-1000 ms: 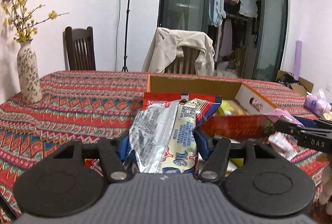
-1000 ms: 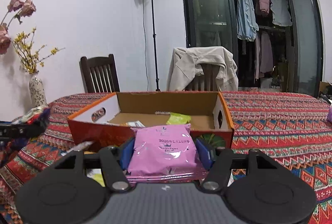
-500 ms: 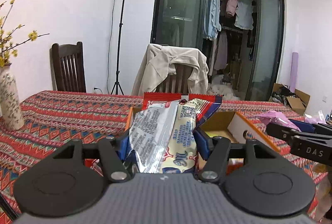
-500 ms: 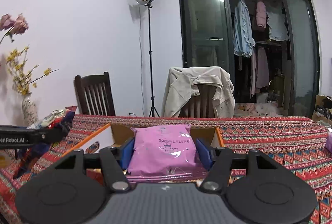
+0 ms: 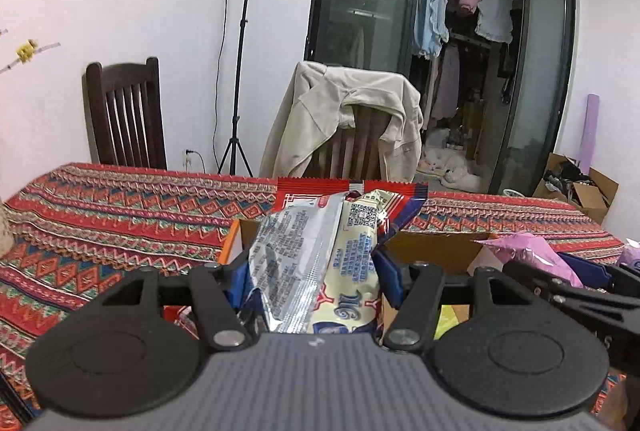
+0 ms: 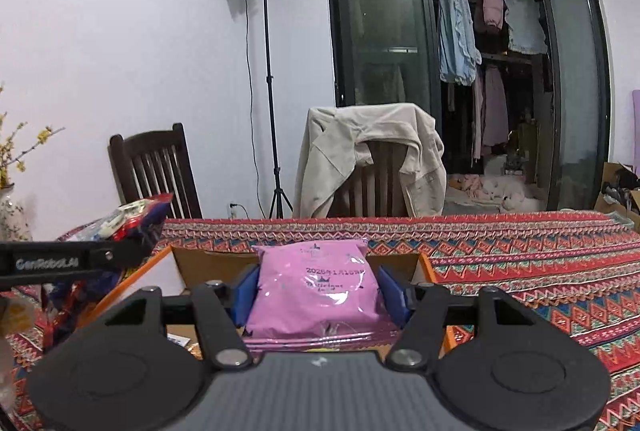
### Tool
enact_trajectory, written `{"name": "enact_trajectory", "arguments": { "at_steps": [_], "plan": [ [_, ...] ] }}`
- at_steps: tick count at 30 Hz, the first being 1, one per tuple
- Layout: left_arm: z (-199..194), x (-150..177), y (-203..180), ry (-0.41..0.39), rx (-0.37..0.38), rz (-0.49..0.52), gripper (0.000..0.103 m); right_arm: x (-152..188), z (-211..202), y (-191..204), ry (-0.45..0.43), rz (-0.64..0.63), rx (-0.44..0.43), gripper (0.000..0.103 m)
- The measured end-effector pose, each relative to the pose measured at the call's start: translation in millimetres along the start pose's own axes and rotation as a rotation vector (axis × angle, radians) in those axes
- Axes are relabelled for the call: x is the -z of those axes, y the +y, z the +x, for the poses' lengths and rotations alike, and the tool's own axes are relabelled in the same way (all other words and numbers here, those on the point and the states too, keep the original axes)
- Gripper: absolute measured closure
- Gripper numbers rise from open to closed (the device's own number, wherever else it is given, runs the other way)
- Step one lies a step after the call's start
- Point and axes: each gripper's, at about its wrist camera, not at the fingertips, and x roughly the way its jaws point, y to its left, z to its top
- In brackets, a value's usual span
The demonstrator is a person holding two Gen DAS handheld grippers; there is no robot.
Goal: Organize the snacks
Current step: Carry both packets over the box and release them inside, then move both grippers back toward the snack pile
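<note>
Left fingers (image 5: 386, 277) pinch a silver-red snack bag (image 5: 320, 263); right fingers (image 6: 390, 295) (partly spread) clamp a pink packet (image 6: 316, 291).

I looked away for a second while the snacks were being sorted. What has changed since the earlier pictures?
Both hand-held grippers have carried their packets forward over the cardboard box, whose inside now shows less. The vase has slid out of the left view. Nothing was let go: the left hand-held gripper still clamps the silver-and-red snack packet, the right hand-held gripper the pink packet.
</note>
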Motion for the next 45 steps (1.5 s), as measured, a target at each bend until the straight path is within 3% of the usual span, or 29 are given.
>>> {"name": "enact_trajectory", "arguments": {
  "at_steps": [10,13,15,17,20,30,37,45],
  "plan": [
    [30,25,6,0.044,0.014,0.008,0.041,20,28,-6,0.054,0.001,-0.026,0.04],
    [27,28,10,0.036,0.029,-0.003,0.035,24,32,-4,0.074,-0.007,-0.023,0.039],
    [23,28,12,0.014,0.033,-0.012,0.011,26,32,-6,0.075,-0.002,-0.018,0.027],
    [16,29,13,-0.025,0.035,-0.023,0.0,26,29,-10,0.067,0.025,-0.019,0.0],
    [9,27,15,-0.048,0.057,-0.034,0.0,26,24,-14,0.05,0.043,-0.014,0.0],
    [2,24,15,-0.064,0.02,-0.055,0.0,27,22,-11,0.051,0.028,0.008,0.0],
    [-28,10,7,-0.106,0.011,-0.037,0.0,16,-4,-6,-0.013,0.001,0.0,0.0],
    [-63,13,13,-0.1,0.012,-0.042,0.0,13,-33,-3,-0.002,0.003,0.0,0.0]
  ]
}}
